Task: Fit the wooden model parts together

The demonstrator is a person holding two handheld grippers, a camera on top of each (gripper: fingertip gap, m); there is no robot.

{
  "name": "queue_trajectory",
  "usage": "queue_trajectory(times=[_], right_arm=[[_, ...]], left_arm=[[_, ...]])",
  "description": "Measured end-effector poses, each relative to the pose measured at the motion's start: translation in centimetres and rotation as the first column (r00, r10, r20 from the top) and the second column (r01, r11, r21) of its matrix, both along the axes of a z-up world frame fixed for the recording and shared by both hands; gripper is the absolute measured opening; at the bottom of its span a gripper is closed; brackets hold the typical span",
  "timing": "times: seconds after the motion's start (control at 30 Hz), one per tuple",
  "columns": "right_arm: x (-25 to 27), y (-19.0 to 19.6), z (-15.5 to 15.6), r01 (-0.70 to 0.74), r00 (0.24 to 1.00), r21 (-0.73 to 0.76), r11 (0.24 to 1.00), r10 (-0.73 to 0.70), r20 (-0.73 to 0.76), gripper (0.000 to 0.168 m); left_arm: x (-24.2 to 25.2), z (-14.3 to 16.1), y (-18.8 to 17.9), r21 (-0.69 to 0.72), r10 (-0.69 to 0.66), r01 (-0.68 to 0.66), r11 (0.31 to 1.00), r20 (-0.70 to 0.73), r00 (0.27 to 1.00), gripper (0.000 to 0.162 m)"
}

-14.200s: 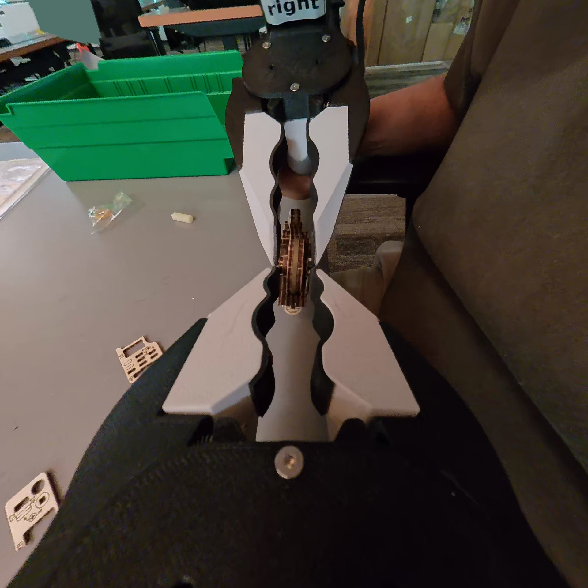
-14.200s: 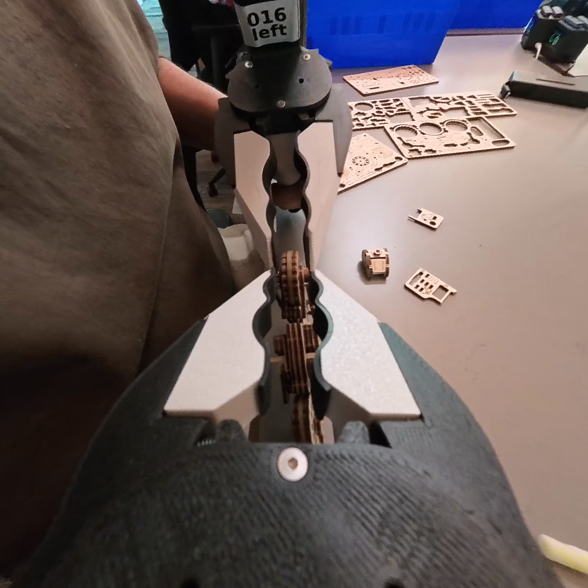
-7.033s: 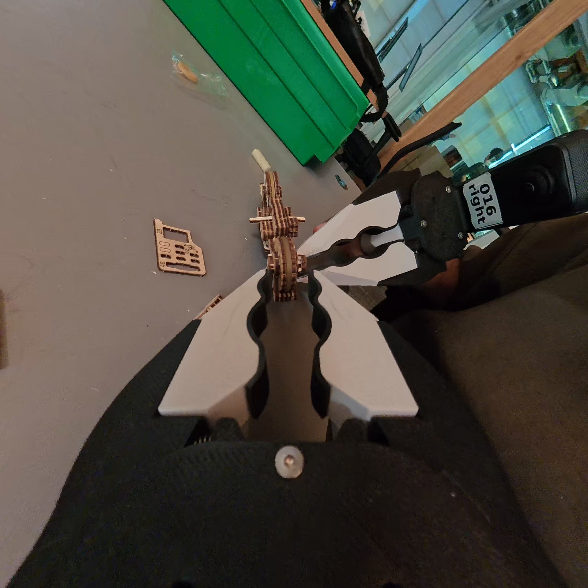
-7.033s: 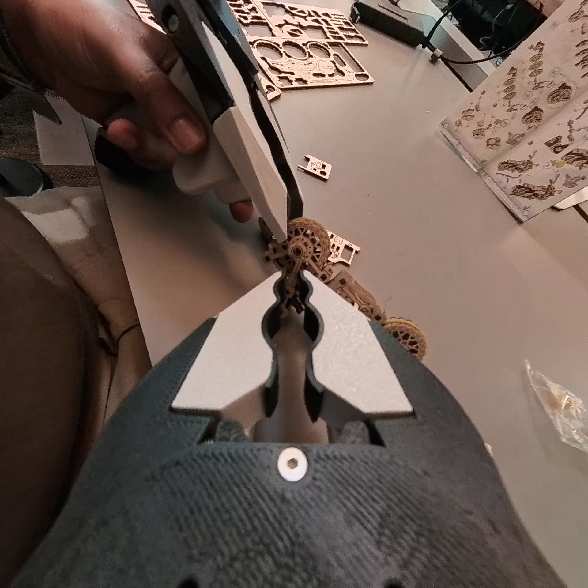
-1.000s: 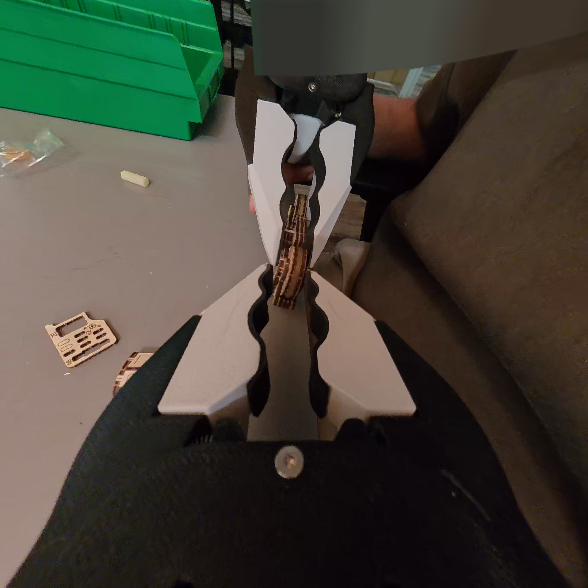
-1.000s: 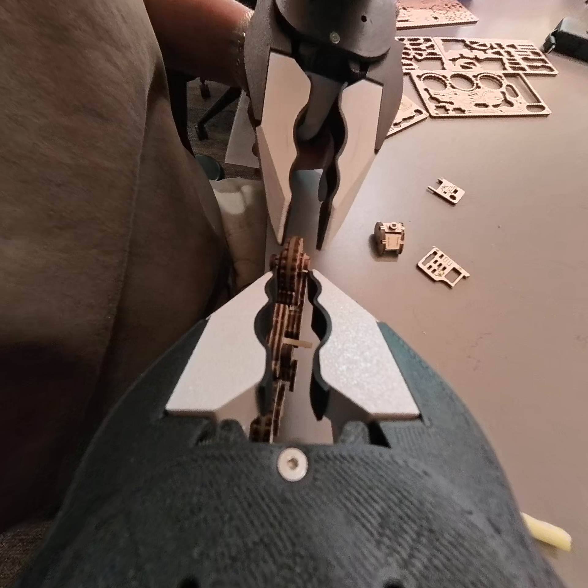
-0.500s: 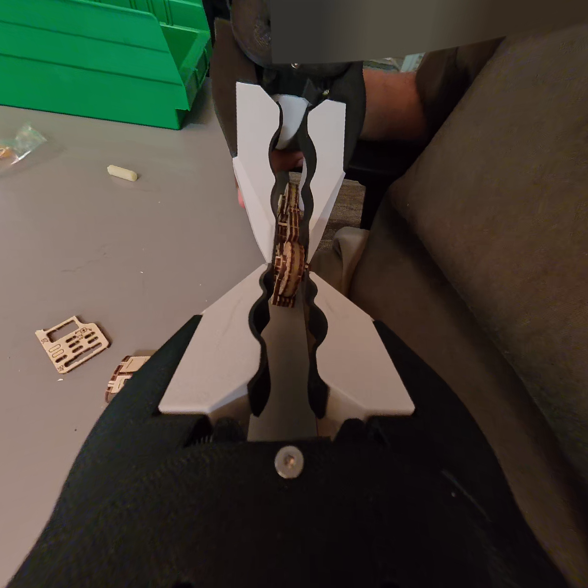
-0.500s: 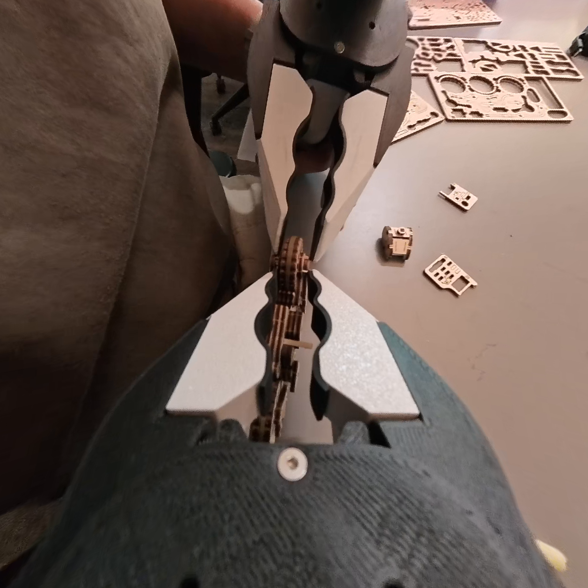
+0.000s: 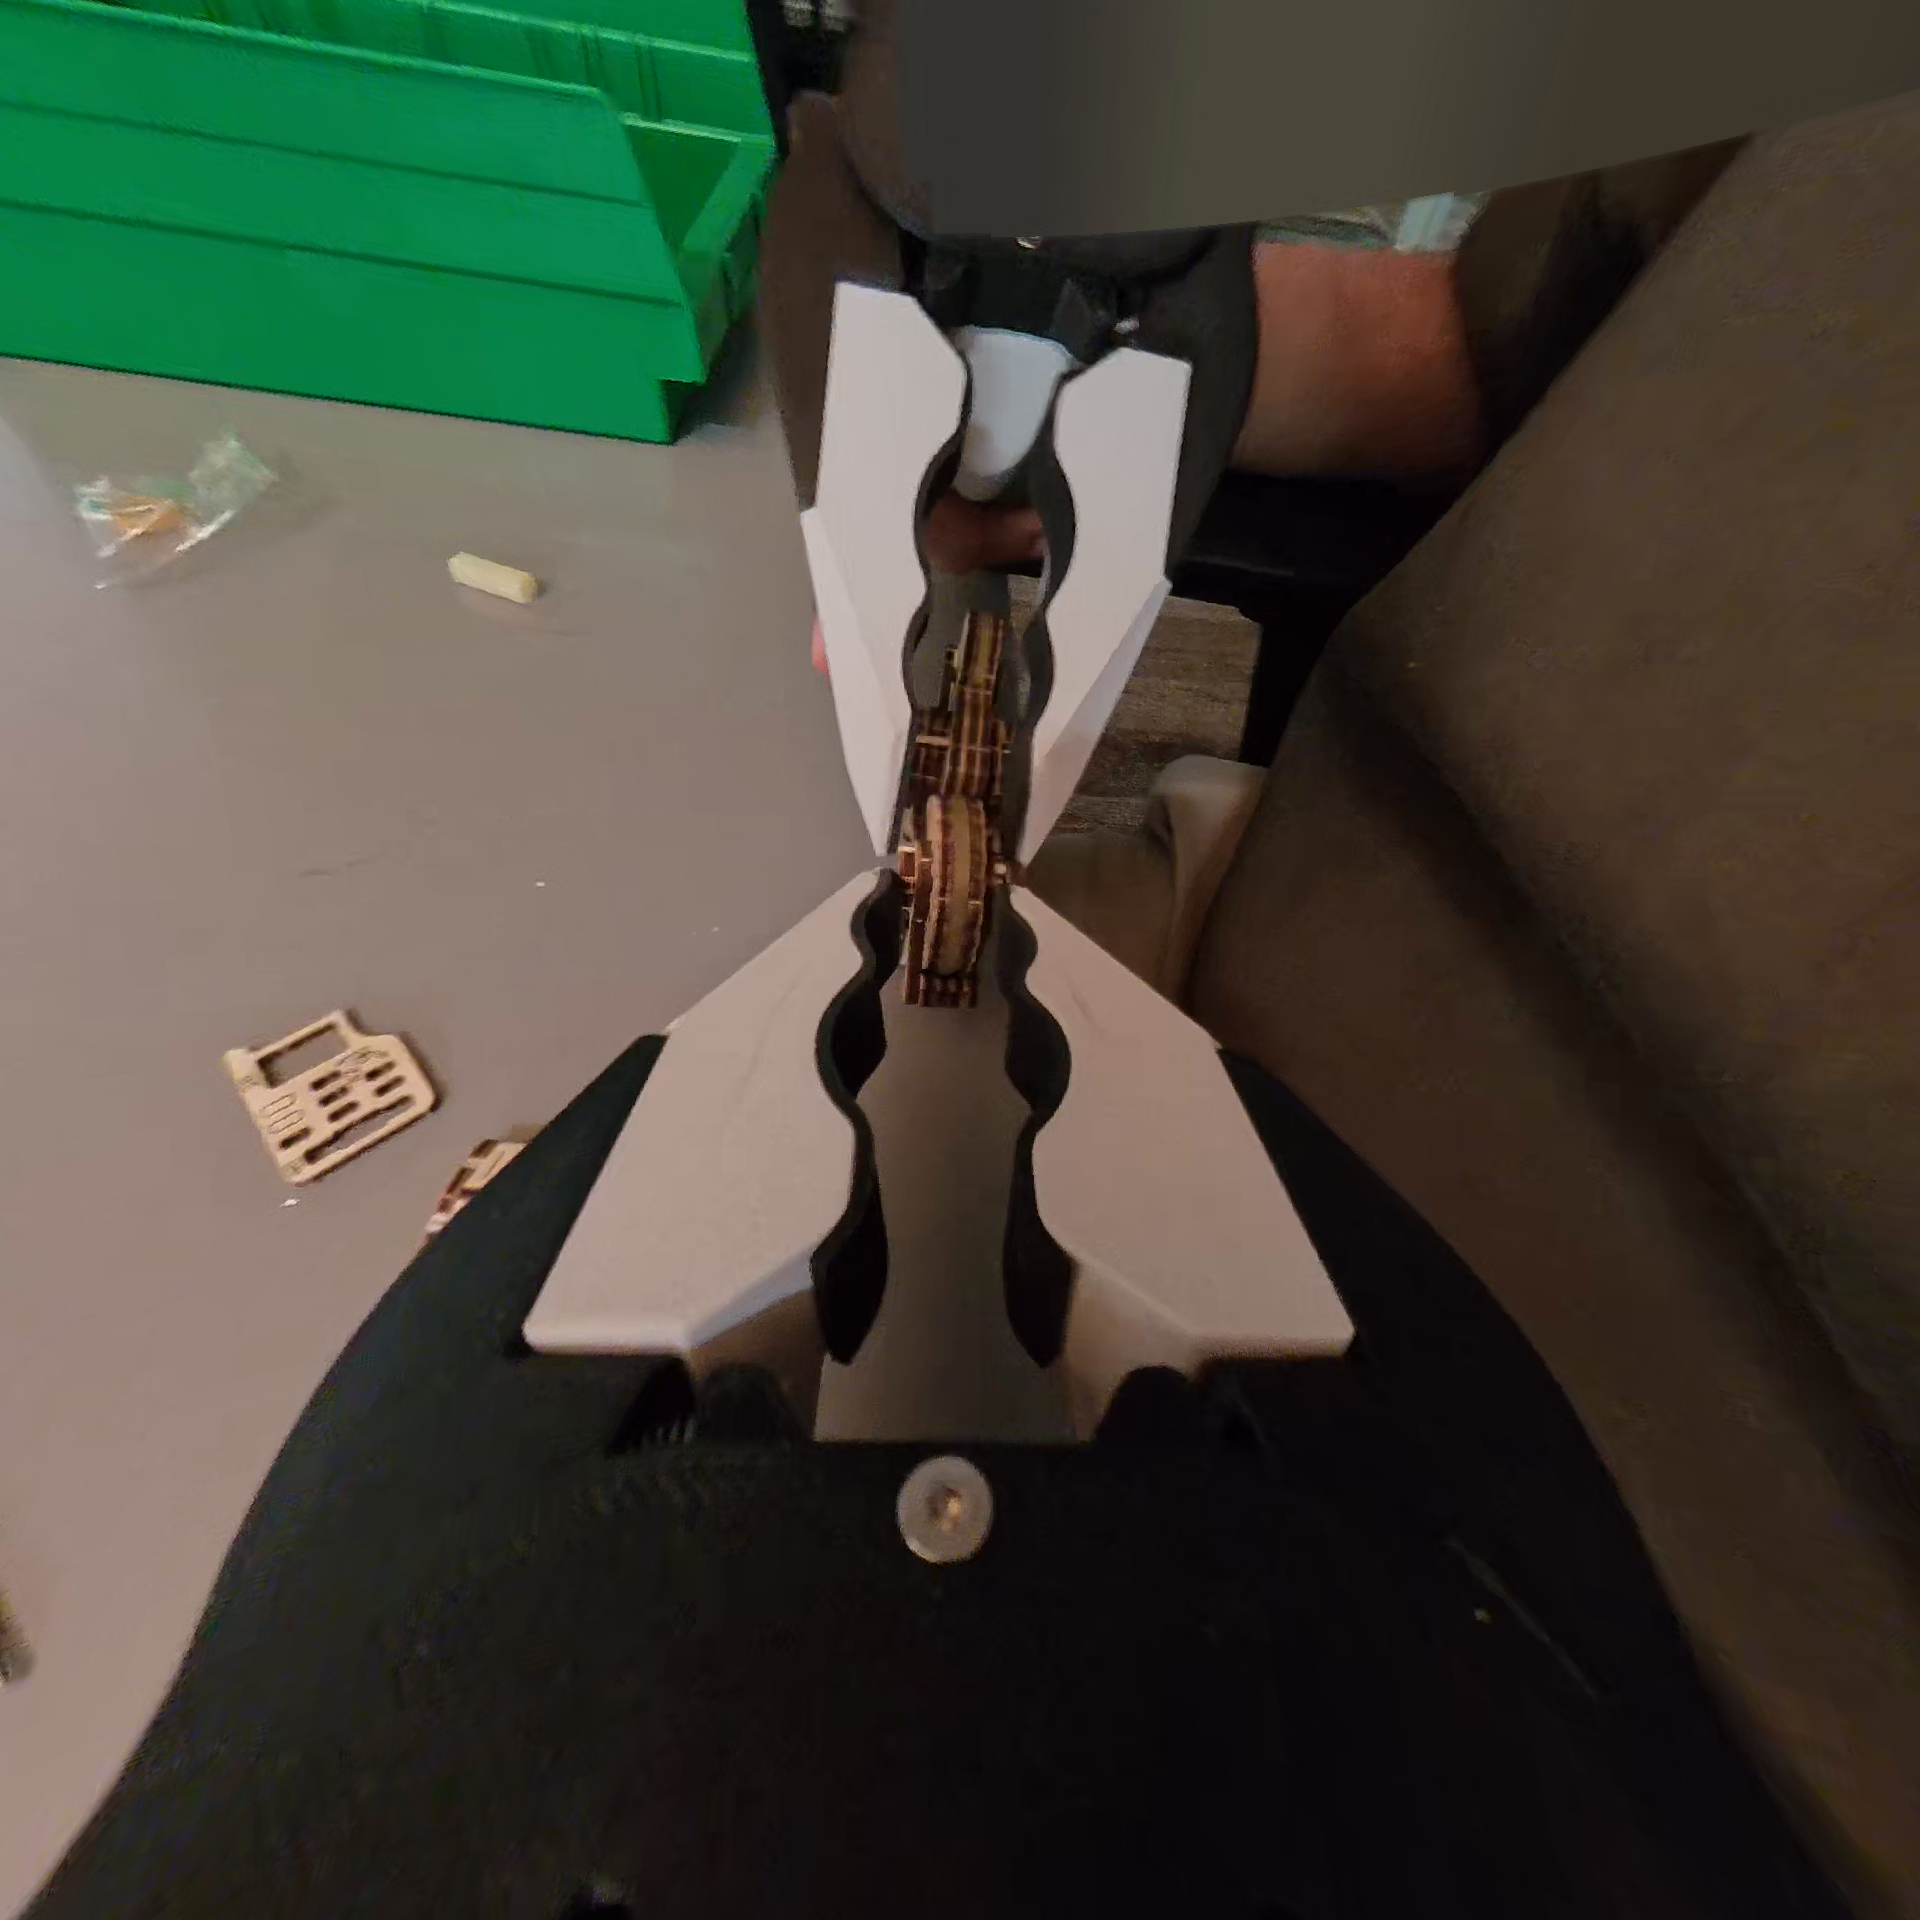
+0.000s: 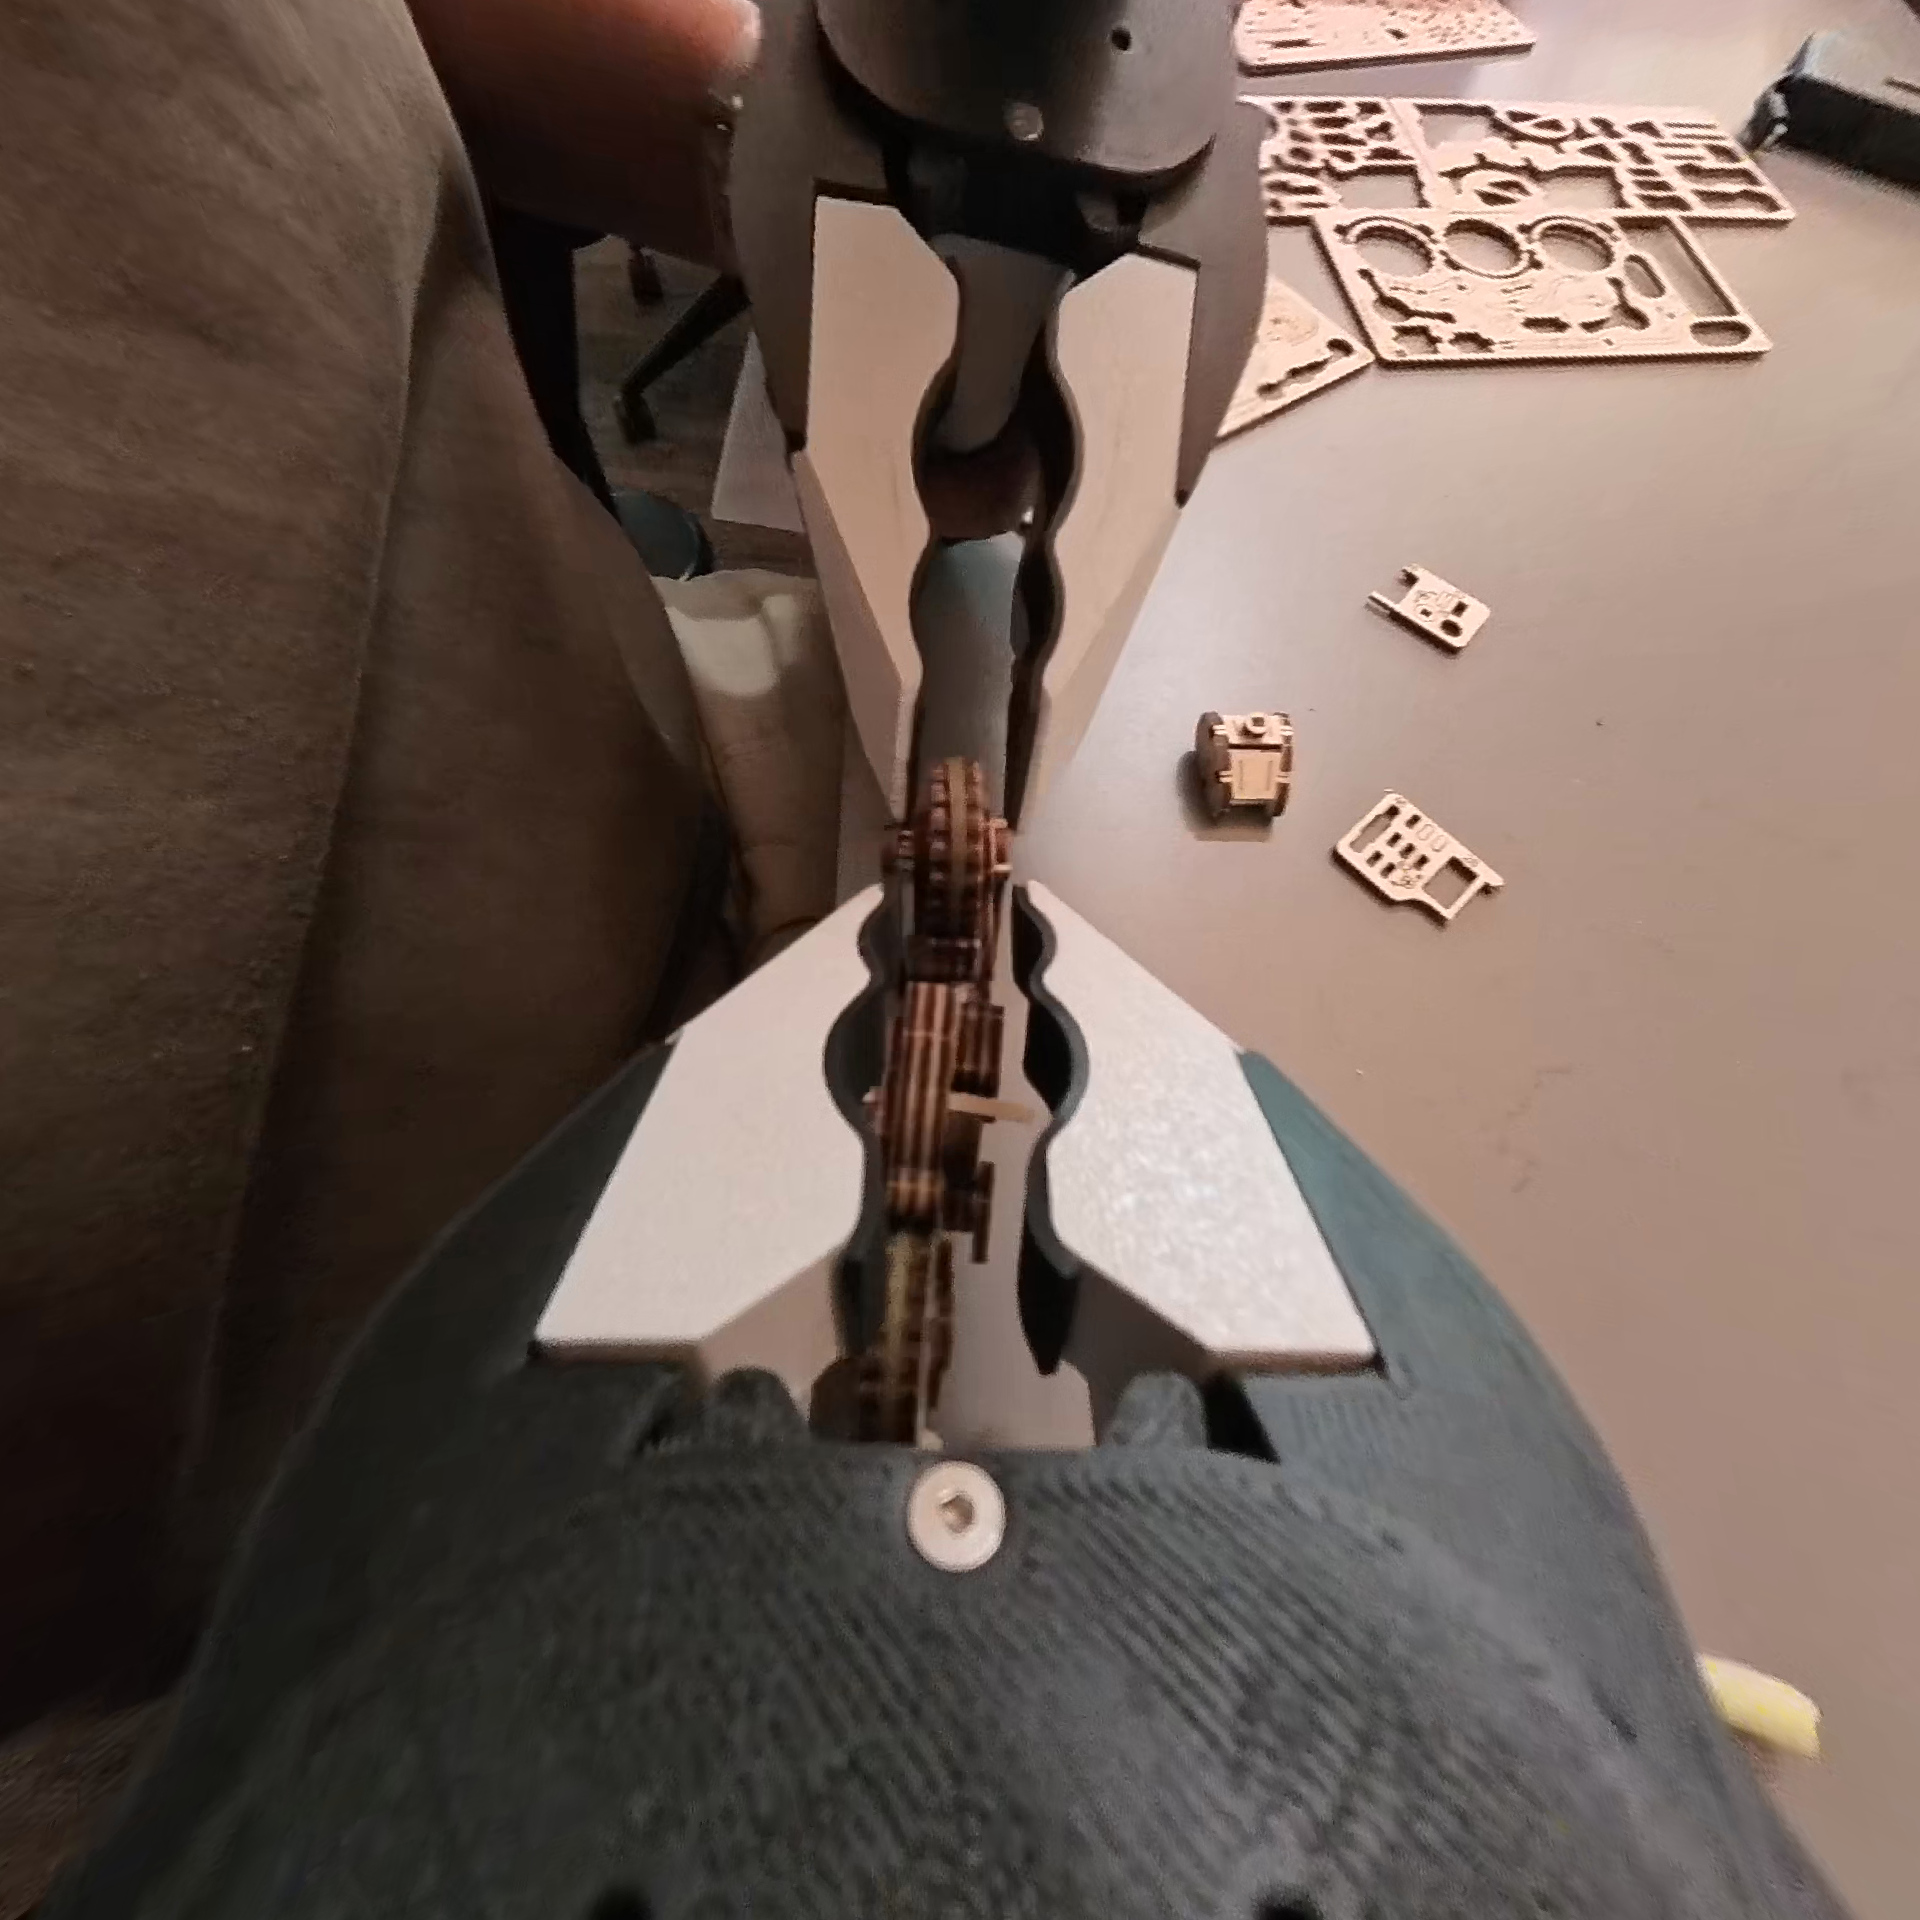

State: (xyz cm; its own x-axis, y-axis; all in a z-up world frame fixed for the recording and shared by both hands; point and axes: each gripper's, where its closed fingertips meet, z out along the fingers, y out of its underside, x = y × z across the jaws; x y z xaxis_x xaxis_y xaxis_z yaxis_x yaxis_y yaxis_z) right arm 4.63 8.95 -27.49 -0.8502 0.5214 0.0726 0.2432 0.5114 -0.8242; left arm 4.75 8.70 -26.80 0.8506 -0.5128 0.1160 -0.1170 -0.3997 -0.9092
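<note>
A wooden model (image 10: 930,1101) of stacked gear-like discs is held edge-on between the two grippers, just off the table's near edge. My right gripper (image 10: 951,896) is shut on it along most of its length; a thin peg sticks out sideways from the model. My left gripper (image 9: 948,883) faces the right one tip to tip, and its fingertips are closed on the round gear end (image 9: 948,914) of the same model. The left gripper also shows in the right wrist view (image 10: 956,821), and the right gripper in the left wrist view (image 9: 956,831).
Green bins (image 9: 364,208) stand at the back of the grey table (image 9: 312,779). Loose flat parts (image 10: 1418,857), a small wheeled block (image 10: 1244,767) and cut-out wooden sheets (image 10: 1538,270) lie on it. A pale peg (image 9: 494,577) and a plastic bag (image 9: 166,504) lie near the bins. A person's brown shirt (image 10: 260,727) is close by. My two grippers' fingertips are within a few centimetres of each other. From either gripper's tips it is about 9 cm to the small wheeled block (image 10: 1244,767).
A second ago the left gripper's jaws stood apart just beyond the gear end. It has moved in and closed on that end. The right gripper has kept its hold.
</note>
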Motion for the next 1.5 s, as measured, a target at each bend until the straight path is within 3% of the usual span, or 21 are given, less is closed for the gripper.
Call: queue_trajectory(times=[0.33,1.5], right_arm=[[-1.3,1.0,0.2,0.084,0.996,-0.004,0.996,-0.084,-0.041,0.025],[-1.3,0.2,1.3,0.049,0.998,-0.102,0.994,-0.054,-0.04,0.026]], left_arm=[[-0.9,0.3,0.3,-0.005,0.044,-0.044,0.999,0.048,0.998,0.015],[-0.7,0.1,0.4,-0.001,0.048,-0.048,0.999,0.025,0.999,0.015]])
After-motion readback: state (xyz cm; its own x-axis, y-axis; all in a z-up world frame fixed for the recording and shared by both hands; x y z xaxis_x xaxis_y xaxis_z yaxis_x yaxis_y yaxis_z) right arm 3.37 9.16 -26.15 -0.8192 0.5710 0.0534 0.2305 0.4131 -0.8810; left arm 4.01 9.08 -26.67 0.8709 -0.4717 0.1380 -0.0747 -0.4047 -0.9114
